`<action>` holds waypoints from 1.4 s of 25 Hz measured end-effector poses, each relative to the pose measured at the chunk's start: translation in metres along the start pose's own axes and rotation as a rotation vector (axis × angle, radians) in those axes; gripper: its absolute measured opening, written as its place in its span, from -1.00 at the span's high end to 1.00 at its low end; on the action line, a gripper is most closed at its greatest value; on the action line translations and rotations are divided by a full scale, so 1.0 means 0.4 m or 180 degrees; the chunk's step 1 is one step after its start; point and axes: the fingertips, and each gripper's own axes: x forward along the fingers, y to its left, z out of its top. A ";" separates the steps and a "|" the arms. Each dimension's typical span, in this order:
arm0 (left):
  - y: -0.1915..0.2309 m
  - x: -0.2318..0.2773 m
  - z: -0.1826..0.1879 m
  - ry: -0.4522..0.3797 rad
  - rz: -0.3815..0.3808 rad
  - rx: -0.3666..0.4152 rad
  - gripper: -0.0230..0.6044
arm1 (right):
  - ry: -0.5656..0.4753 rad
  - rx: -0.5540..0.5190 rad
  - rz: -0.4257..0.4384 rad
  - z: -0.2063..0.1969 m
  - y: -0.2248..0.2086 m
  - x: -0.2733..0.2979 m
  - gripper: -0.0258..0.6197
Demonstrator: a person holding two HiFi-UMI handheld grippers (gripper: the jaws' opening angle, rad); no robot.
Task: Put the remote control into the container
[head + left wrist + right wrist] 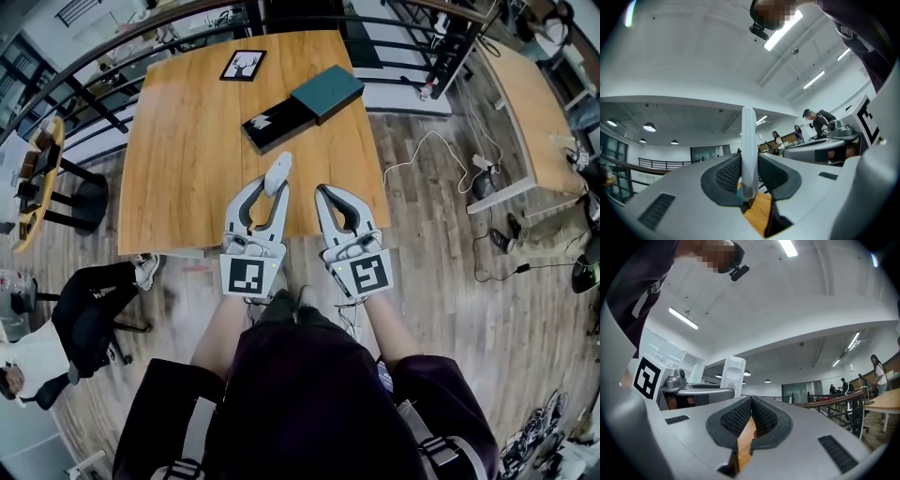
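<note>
The white remote control [277, 173] stands upright between the jaws of my left gripper [270, 191], which is shut on its lower end, over the near edge of the wooden table [187, 159]. In the left gripper view the remote [749, 150] rises from between the ribbed pads of that gripper [749, 182]. The container lies farther back on the table: a black tray [272, 125] slid partway out of a teal sleeve [327, 93]. My right gripper [324, 193] hovers beside the left one, shut and empty [751, 402]. The right gripper view shows the remote [732, 373] off to its left.
A framed deer picture [243, 65] lies at the table's far edge. A second table [525, 103] stands to the right, with cables [441, 150] on the floor between. A metal railing [112, 112] curves behind; a black chair [89, 314] sits at left.
</note>
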 end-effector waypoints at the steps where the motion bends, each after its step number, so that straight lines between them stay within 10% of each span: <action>1: 0.005 0.005 0.000 -0.0015 0.0011 0.0002 0.57 | -0.0025 0.0008 -0.0002 0.001 -0.003 0.007 0.86; 35: 0.340 0.323 -0.259 0.0099 0.0052 -0.0239 0.57 | 0.0188 0.0044 -0.0114 -0.218 -0.161 0.449 0.86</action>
